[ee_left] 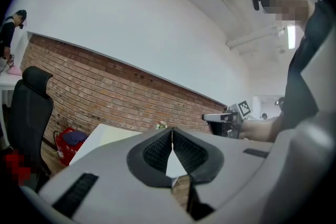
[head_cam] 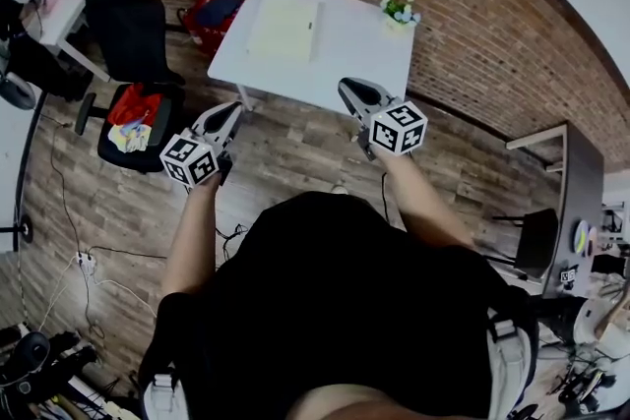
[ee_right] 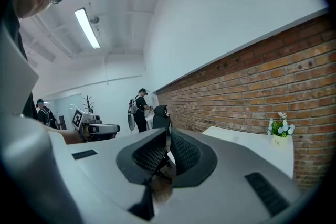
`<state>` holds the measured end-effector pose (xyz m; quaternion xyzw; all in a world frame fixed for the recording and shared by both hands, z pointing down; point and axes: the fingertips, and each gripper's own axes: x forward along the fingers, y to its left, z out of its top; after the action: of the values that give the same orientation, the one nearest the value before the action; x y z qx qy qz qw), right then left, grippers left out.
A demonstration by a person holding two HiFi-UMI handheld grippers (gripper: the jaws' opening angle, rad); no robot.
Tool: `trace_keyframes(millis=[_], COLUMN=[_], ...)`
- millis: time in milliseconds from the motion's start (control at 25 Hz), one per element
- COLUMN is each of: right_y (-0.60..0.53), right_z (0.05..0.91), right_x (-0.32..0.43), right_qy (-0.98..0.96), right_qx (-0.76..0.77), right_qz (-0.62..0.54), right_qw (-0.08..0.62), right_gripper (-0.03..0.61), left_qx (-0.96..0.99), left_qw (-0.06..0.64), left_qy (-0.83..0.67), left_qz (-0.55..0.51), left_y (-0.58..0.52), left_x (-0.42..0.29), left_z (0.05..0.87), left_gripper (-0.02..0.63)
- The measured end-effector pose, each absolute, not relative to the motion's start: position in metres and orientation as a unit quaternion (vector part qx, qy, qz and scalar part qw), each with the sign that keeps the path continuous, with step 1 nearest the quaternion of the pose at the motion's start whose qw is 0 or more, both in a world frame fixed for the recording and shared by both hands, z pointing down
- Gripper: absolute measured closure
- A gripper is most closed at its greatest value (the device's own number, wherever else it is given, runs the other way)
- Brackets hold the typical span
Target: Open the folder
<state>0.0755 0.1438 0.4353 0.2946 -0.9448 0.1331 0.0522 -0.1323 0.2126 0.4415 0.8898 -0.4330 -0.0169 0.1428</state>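
The pale yellow flat folder (head_cam: 283, 27) lies closed on the white rectangular table (head_cam: 359, 44), well ahead of both grippers. The left gripper (head_cam: 233, 109) and the right gripper (head_cam: 350, 88) hang in the air with their jaws pressed together and hold nothing. I think shut jaws would only push the cover and slide the folder away, so they must open first. A careless reach could knock the small pot of flowers (head_cam: 400, 9), which is ahead of the right gripper. A black office chair (head_cam: 133, 34) and a red bag (head_cam: 209, 20) stand to the left of the left gripper, and neither seems to be in the path.

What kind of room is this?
Probably an office or workroom: a white table with a folder on it, a black office chair, and another desk nearby.
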Motion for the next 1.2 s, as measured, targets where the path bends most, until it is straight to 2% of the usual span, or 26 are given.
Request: trace_keyframes(millis=[1200], right_y=[0.053], right_z=[0.463], right_x=[0.081], right_qy=[-0.936], right_qx=[0.303], right_qz=[0.167], right_qw=[0.061], right_gripper=[0.534], left_qx=[0.881], left_qw=[0.159], left_qy=[-0.445], left_qz=[-0.006], left_y=[0.136], left_x=[-0.133], left_z=[0.452], left_gripper=[0.598])
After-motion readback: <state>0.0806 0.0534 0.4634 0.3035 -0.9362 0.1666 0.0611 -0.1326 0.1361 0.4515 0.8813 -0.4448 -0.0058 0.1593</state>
